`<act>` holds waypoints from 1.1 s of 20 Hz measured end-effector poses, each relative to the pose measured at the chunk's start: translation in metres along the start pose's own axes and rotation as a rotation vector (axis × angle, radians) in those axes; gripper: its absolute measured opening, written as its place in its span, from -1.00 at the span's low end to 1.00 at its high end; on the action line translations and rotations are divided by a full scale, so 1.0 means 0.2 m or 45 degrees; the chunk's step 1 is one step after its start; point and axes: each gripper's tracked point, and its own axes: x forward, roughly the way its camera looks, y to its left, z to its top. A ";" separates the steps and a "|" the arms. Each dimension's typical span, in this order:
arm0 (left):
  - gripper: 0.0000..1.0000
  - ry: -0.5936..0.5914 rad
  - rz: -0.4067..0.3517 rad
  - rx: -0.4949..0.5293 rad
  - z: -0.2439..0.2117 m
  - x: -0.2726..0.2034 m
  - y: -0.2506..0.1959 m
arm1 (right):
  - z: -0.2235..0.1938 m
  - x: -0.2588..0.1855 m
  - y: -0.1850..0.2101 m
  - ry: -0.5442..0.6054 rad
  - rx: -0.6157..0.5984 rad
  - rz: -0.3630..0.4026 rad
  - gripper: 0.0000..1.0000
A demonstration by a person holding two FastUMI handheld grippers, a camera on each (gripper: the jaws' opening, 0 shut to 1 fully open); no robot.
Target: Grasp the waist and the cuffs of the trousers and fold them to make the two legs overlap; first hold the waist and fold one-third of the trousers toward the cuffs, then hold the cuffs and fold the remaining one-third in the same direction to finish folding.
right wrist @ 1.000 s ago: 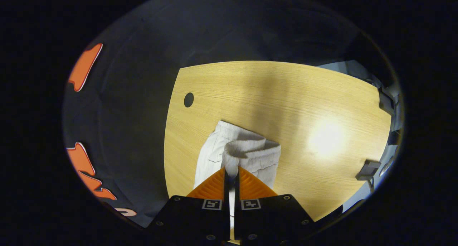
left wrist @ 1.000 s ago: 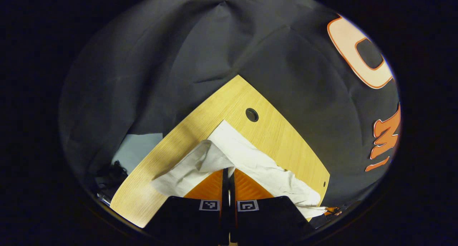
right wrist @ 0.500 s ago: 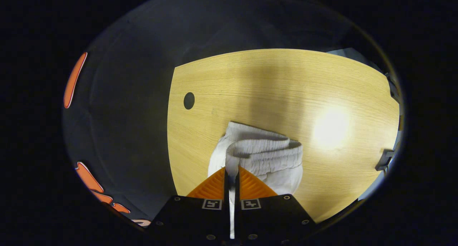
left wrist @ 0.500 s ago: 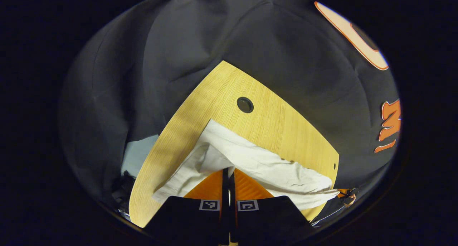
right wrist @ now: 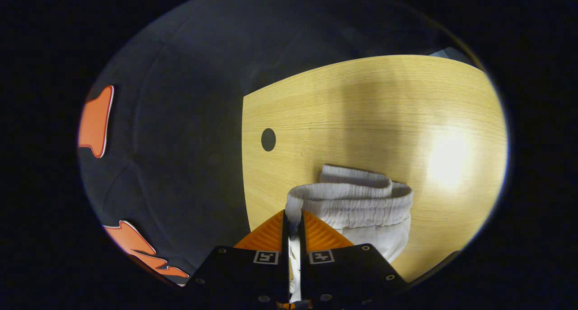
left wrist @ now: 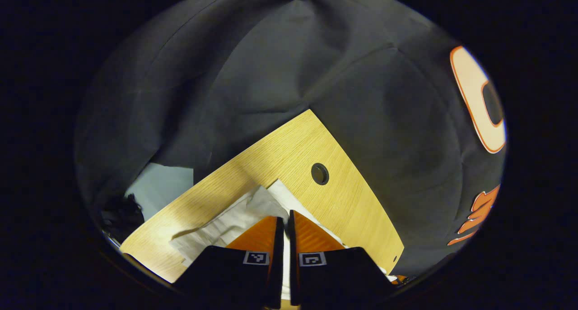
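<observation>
White trousers lie on a light wooden table (left wrist: pixel 289 152). In the left gripper view a cuff end (left wrist: pixel 235 219) is bunched and lifted just in front of the fingers. My left gripper (left wrist: pixel 283 219) is shut on it, and white cloth shows in the narrow slit between the fingers. In the right gripper view the elastic waistband (right wrist: pixel 356 201) hangs as an open loop above the table (right wrist: pixel 361 111). My right gripper (right wrist: pixel 293 215) is shut on the waistband's left end, with cloth trailing down between the fingers.
A round cable hole (left wrist: pixel 319 173) (right wrist: pixel 268 139) sits near the table's far edge, close to the black booth cloth. Beyond the table's left edge are pale floor (left wrist: pixel 158 188) and a dark heap (left wrist: pixel 119 210). A bright light glare (right wrist: pixel 447 156) lies on the wood.
The left gripper view has tilted, and the long trouser leg on its right has mostly dropped out of sight. The waistband loop has spread wider and shifted right in the right gripper view.
</observation>
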 end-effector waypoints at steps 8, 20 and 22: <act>0.72 -0.083 -0.008 0.318 0.06 -0.19 -0.10 | 0.03 -0.11 -0.02 -0.081 -0.261 0.004 0.35; 0.93 -0.091 0.010 0.722 -0.21 -0.42 -0.29 | 0.03 -0.17 -0.54 -0.035 -0.509 -0.362 0.87; 0.99 -0.096 0.002 0.755 -0.25 -0.47 -0.33 | 0.05 -0.14 -0.59 -0.031 -0.499 -0.399 0.87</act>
